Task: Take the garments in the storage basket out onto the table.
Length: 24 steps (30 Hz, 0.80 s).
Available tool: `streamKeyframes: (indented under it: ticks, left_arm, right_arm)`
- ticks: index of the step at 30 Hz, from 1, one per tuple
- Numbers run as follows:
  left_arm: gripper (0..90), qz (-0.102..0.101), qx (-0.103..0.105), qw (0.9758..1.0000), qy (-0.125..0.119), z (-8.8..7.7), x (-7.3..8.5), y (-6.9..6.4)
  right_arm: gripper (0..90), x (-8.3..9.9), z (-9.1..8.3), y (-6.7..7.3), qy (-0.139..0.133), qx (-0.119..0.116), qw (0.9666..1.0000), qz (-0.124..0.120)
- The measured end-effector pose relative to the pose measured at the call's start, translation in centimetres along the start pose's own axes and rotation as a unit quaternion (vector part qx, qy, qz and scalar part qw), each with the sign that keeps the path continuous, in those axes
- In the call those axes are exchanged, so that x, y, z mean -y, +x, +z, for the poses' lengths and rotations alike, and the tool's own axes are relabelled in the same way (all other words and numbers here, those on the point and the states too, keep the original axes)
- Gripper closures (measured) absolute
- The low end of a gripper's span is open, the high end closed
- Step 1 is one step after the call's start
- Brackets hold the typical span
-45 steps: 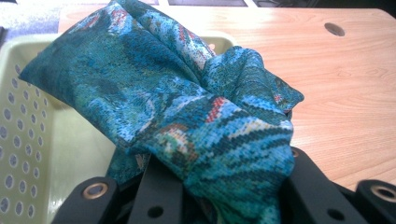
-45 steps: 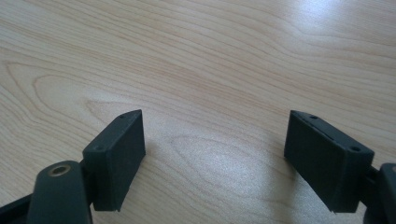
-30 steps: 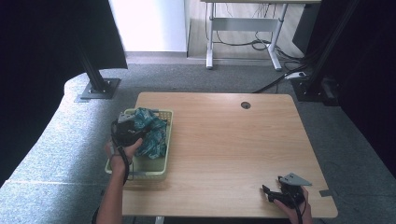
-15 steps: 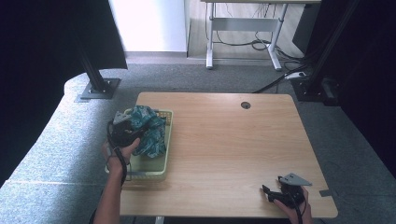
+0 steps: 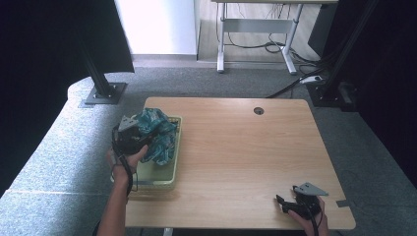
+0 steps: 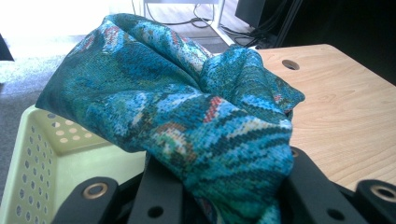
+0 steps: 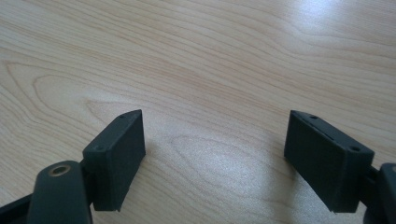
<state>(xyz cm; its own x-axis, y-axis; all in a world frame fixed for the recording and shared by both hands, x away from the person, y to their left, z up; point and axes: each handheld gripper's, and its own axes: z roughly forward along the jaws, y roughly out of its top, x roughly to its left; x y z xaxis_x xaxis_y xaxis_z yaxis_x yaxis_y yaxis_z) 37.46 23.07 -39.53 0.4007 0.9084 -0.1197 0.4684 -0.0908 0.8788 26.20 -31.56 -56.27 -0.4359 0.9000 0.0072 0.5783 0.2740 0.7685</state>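
Observation:
A teal patterned cloth (image 5: 158, 132) hangs bunched over a pale green perforated basket (image 5: 158, 180) at the table's left edge. My left gripper (image 5: 142, 136) is shut on it and holds it partly raised. In the left gripper view the cloth (image 6: 187, 102) bulges out between my two black jaws and hides the pads; the basket's wall (image 6: 42, 154) lies below it to the left. My right gripper (image 5: 286, 206) rests near the table's front right corner. In its own view the right gripper (image 7: 215, 154) stands open over bare wood, nothing between its pads (image 7: 119, 154).
The wooden table (image 5: 236, 147) has a round cable hole (image 5: 258, 110) near its far edge. Grey carpet surrounds it, with a black stand base (image 5: 103, 93) at the far left and a desk frame with cables (image 5: 255, 34) behind.
My left gripper has risen a little with the cloth, pulling the bunch higher over the basket. The right gripper has stayed put.

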Motion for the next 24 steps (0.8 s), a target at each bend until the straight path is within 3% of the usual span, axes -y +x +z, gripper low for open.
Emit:
streamKeyframes:
  ticks: [24]
  left_arm:
    - [74.0, 0.013, 0.010, 0.9996, -0.024, -1.6, -1.1, -1.3]
  right_arm:
    - [19.5, 0.0, 0.0, 0.0, 0.000, 0.000, 1.0000, 0.000]
